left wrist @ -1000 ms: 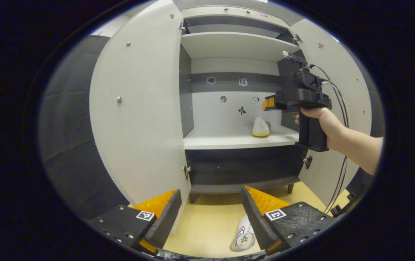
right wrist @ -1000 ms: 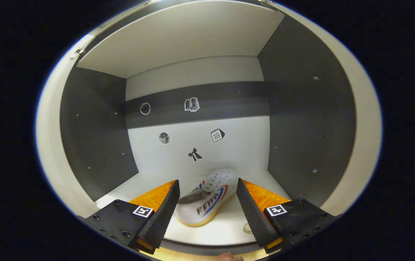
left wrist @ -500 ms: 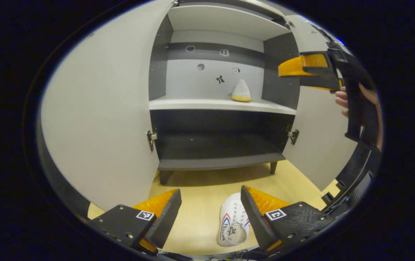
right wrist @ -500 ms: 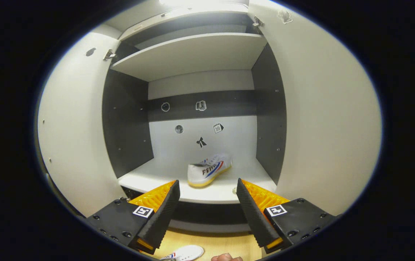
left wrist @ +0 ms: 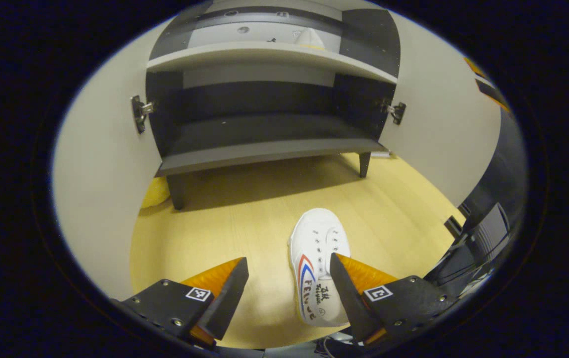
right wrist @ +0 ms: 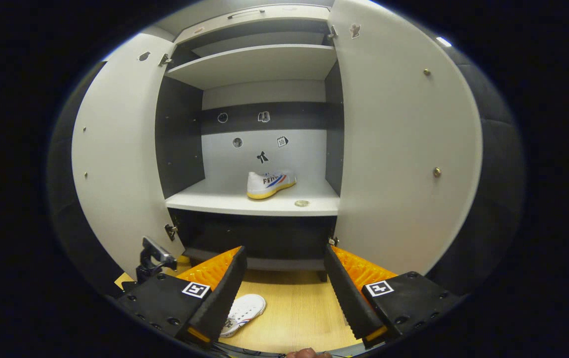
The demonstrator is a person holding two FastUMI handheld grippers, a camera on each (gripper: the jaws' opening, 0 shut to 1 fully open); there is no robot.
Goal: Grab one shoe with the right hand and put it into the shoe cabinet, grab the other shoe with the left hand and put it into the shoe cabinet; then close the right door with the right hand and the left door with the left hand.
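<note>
A white shoe [left wrist: 317, 263] with red and blue stripes lies on the wooden floor in the left gripper view, toe toward the cabinet. My left gripper [left wrist: 288, 293] hangs open just above its heel end, the shoe nearer the right finger. In the right gripper view, the other white shoe [right wrist: 269, 184] rests on the cabinet's middle shelf [right wrist: 254, 203]. My right gripper [right wrist: 284, 288] is open and empty, drawn back in front of the cabinet. The floor shoe [right wrist: 244, 312] shows low between its fingers. Both cabinet doors, left [right wrist: 115, 164] and right [right wrist: 403, 149], stand open.
The cabinet's dark bottom shelf [left wrist: 264, 149] sits low on short legs [left wrist: 364, 164]. A yellow object [left wrist: 155, 194] lies on the floor behind the left door. A small round thing [right wrist: 302, 203] lies on the middle shelf's front edge. Dark equipment [left wrist: 483, 238] stands at the right.
My left gripper has tipped down and dropped toward the floor shoe, which now looms larger between its fingers. My right gripper has pulled back out of the cabinet, leaving its shoe on the shelf.
</note>
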